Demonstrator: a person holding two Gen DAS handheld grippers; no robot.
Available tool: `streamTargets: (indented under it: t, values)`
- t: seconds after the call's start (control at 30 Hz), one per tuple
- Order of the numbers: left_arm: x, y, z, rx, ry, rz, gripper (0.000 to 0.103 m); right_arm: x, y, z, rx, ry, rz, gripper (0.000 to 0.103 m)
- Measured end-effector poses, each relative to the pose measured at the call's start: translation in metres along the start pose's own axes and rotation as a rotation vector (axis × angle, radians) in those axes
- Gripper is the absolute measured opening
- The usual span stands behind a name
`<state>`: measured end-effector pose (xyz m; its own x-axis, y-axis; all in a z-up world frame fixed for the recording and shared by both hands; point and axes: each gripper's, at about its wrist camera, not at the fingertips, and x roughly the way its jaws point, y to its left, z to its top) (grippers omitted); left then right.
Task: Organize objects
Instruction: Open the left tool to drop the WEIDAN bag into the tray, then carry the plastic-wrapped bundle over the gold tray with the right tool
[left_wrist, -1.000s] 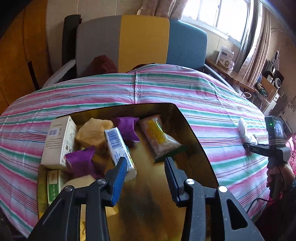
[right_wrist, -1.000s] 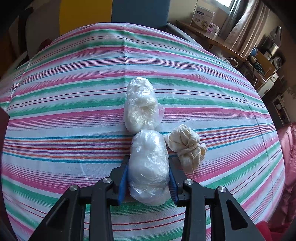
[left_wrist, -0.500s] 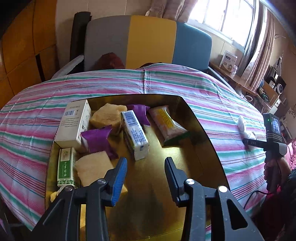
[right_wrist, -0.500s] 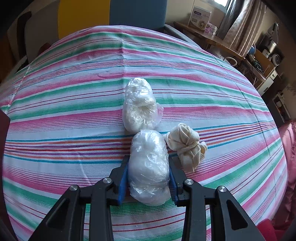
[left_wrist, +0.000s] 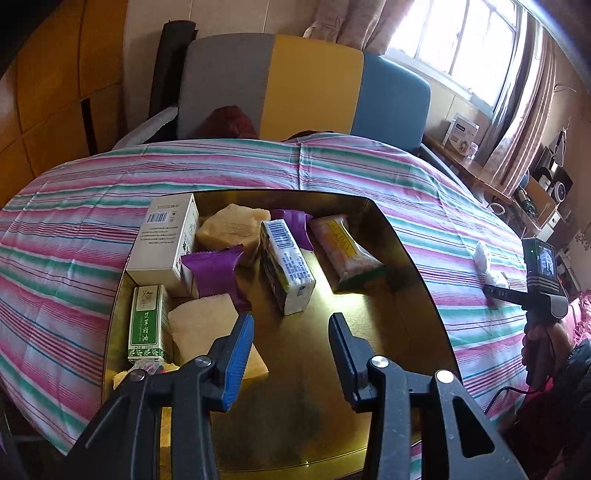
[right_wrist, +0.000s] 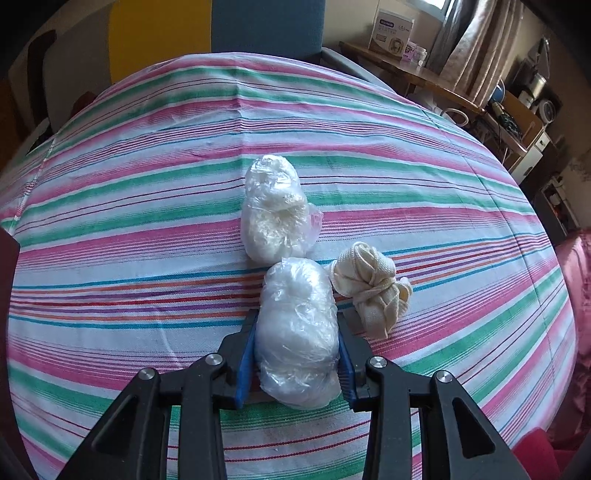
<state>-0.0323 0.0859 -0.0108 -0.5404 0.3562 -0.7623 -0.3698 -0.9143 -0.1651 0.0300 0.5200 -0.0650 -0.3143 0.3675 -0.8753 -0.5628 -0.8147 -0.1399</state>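
In the right wrist view, the right gripper (right_wrist: 297, 350) pinches a white plastic-wrapped bundle (right_wrist: 297, 328) in the lower middle of the frame, blue pads pressing its two flanks; its fingers have just been closing on it. The bundle's long axis runs up the frame, along the fingers, its far end pointing at a second wrapped bundle (right_wrist: 275, 210) that lies just above it, also lengthwise up the frame. A knotted cream cloth (right_wrist: 373, 288) sits just to the right. All three rest on the striped surface (right_wrist: 129, 240).

In the left wrist view, the left gripper (left_wrist: 291, 343) hangs over a gold tray (left_wrist: 417, 269), fingers spread and empty. The tray's left half holds boxes and packets; a barcode pack (left_wrist: 286, 266) lies with its long axis running from upper left to lower right.
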Motion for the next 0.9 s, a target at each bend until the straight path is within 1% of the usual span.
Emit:
streamTargets:
  t: [0.17,0.33,0.53,0.77,0.9]
  values:
    - [0.0,0.0,-0.001,-0.002,0.001,0.006,0.042,-0.001,0.005,0.001,-0.04,-0.004,-0.025,0.034]
    - [-0.001,-0.001,-0.003,-0.002,0.001,0.015,0.042,0.002,-0.003,0.002,-0.002,0.012,0.012,0.036]
    - [-0.006,-0.003,-0.005,0.012,-0.002,0.024,0.042,0.003,-0.007,0.003,0.025,0.023,0.027,0.037]
    - [-0.011,0.0,-0.009,0.025,-0.006,0.046,0.042,0.001,-0.001,0.001,0.011,0.021,0.008,0.038]
    - [-0.017,0.008,-0.011,0.026,-0.014,0.064,0.042,-0.003,0.007,-0.002,-0.035,0.005,-0.03,0.036]
